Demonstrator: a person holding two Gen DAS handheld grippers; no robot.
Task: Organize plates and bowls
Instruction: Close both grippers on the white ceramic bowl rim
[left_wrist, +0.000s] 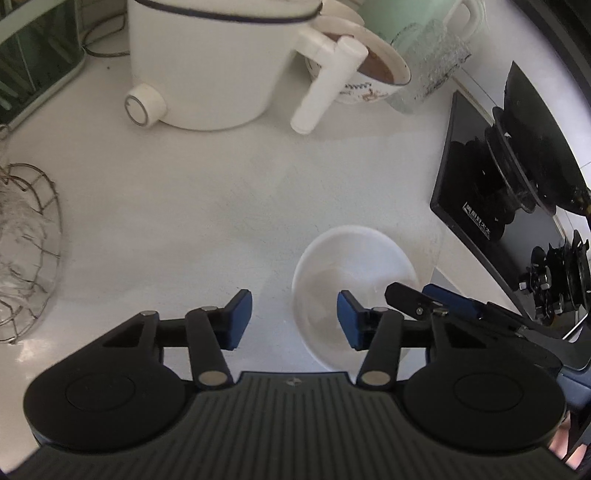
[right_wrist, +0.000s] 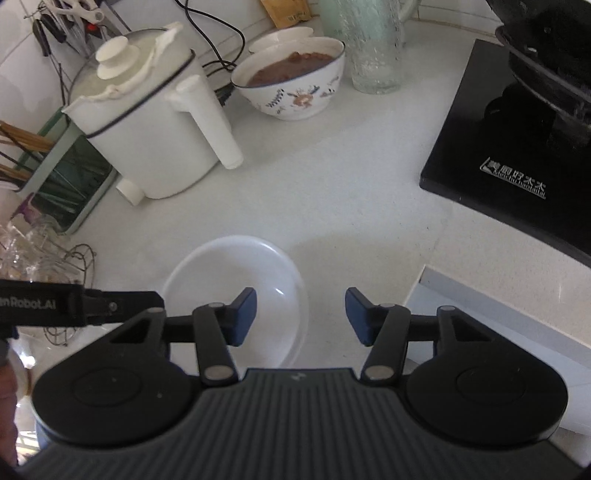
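An empty white bowl (left_wrist: 351, 266) stands on the white counter, also in the right wrist view (right_wrist: 236, 269). My left gripper (left_wrist: 294, 319) is open; its right finger hangs over the bowl's left part and its left finger over bare counter. My right gripper (right_wrist: 301, 317) is open; its left finger is over the bowl's right rim and its right finger over the counter. The right gripper's fingers (left_wrist: 413, 299) show at the bowl's right side in the left wrist view. A patterned bowl (right_wrist: 295, 81) of brown food stands at the back (left_wrist: 369, 74).
A white electric pot with a handle (right_wrist: 155, 125) (left_wrist: 207, 62) stands back left. A glass jug (right_wrist: 373, 48) is behind the patterned bowl. A black stove with a wok (right_wrist: 517, 129) (left_wrist: 498, 184) is on the right. A wire basket (left_wrist: 26, 251) and a chopstick holder (right_wrist: 62, 184) are left.
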